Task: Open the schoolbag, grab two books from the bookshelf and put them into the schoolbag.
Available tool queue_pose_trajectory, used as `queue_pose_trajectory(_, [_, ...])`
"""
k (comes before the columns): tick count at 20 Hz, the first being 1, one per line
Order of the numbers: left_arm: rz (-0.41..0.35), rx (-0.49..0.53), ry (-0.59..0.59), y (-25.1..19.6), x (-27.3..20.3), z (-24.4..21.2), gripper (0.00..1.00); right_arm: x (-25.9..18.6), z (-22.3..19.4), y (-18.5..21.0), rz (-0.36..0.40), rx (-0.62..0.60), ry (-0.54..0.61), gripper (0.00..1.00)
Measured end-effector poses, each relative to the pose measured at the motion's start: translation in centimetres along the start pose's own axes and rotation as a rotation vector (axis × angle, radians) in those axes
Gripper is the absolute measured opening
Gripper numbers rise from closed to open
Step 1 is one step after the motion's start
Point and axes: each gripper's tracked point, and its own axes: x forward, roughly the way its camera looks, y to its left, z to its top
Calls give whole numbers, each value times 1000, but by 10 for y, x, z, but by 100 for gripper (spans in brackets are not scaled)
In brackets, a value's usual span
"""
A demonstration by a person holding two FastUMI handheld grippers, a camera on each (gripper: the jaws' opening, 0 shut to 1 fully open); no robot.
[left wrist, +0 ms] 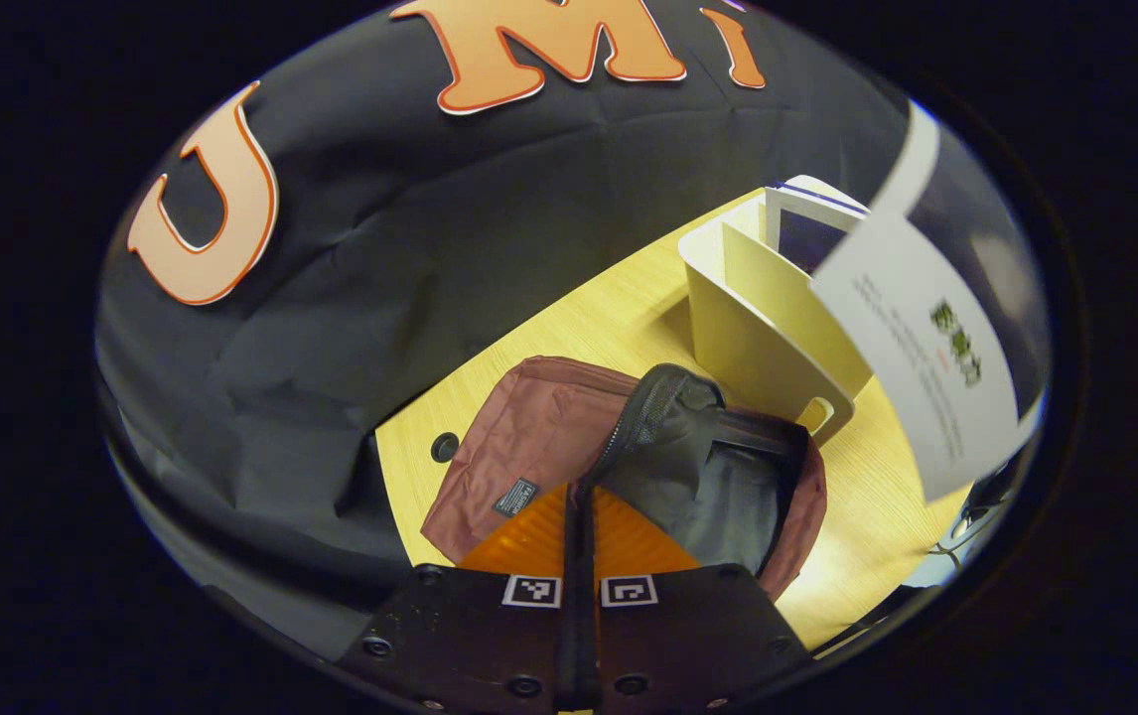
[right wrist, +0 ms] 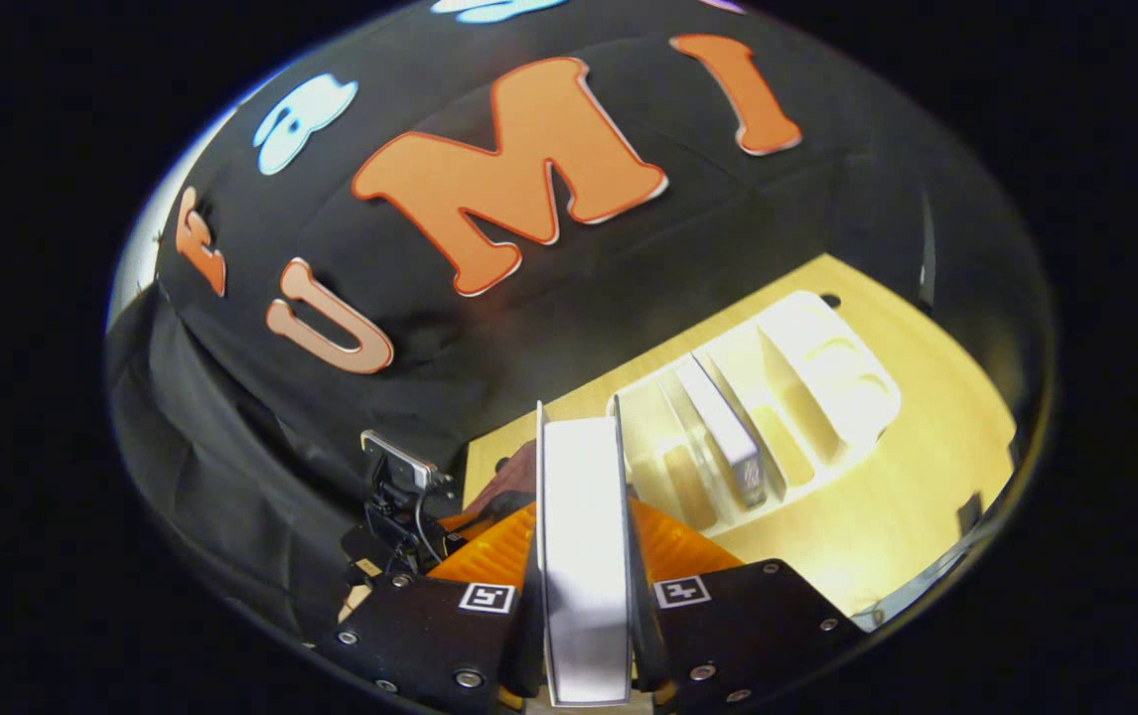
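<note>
Left tongs point(left wrist: 579, 536) clenched on dark strap of open maroon fabric schoolbag point(left wrist: 529, 437). Right tongs point(right wrist: 584, 586) grasping white book point(right wrist: 584, 516); cream plastic bookshelf point(right wrist: 827, 367) near bench point(right wrist: 907, 497) far edge.

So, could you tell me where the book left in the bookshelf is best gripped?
Grip the remaining book by its upper edge, coming down from above. It stands on edge, leaning in a slot of the bookshelf, whose dividers flank its faces, so probably only the top sticks out free. The right gripper is shut on another book.
</note>
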Motion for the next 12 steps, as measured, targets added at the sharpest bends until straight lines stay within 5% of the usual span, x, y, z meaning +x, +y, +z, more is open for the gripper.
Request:
queue_pose_trajectory(2, [-8,-10,6,-3,-2,-1,0,16,-37,-24,4,107,22,36])
queue_pose_trajectory(3, [-10,-17,12,-5,-4,0,10,23,-52,-31,29,182,22,36])
queue_pose_trajectory(4, [-17,-25,18,-8,-5,-4,1,31,-65,-36,53,242,27,36])
queue_pose_trajectory(12, [-40,-20,2,-29,-30,10,0,120,-133,-53,155,578,5,36])
